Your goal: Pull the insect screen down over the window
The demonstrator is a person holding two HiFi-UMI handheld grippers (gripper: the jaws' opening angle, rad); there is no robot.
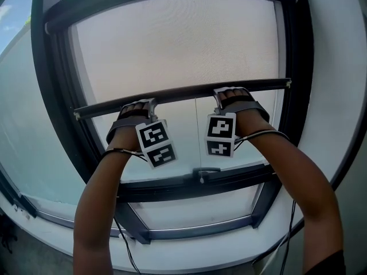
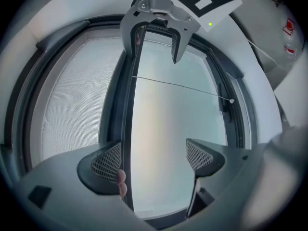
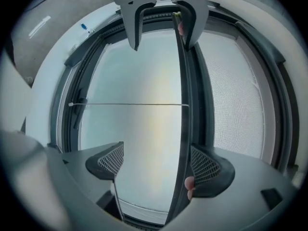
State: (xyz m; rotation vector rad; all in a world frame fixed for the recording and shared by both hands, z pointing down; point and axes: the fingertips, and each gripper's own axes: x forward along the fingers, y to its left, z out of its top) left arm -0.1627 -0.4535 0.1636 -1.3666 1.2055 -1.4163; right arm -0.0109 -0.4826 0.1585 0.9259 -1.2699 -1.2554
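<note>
Daylight fills a window with a dark frame (image 1: 54,96). The insect screen (image 1: 178,44) covers the upper part and ends at the pull bar (image 1: 183,92), which spans the frame from left edge to right edge at about mid-height.

Both forearms rise from the bottom edge of the head view, roughly parallel, with straps at the wrists. The left gripper (image 1: 137,106) and right gripper (image 1: 232,94) meet the pull bar either side of its centre.

In each gripper view the jaws stand wide apart and unclamped. The pull bar lies against the mesh-side pad only, for both the left gripper (image 2: 153,159) and the right gripper (image 3: 156,163). Fingertips (image 2: 121,178) show beside the bar.

Bare glass (image 1: 186,128) lies between the pull bar and the lower rail (image 1: 195,183), and a thin cord (image 1: 195,130) crosses it. The marker cubes (image 1: 156,144) carry black-and-white squares. A red label (image 2: 288,27) is too small to read.
</note>
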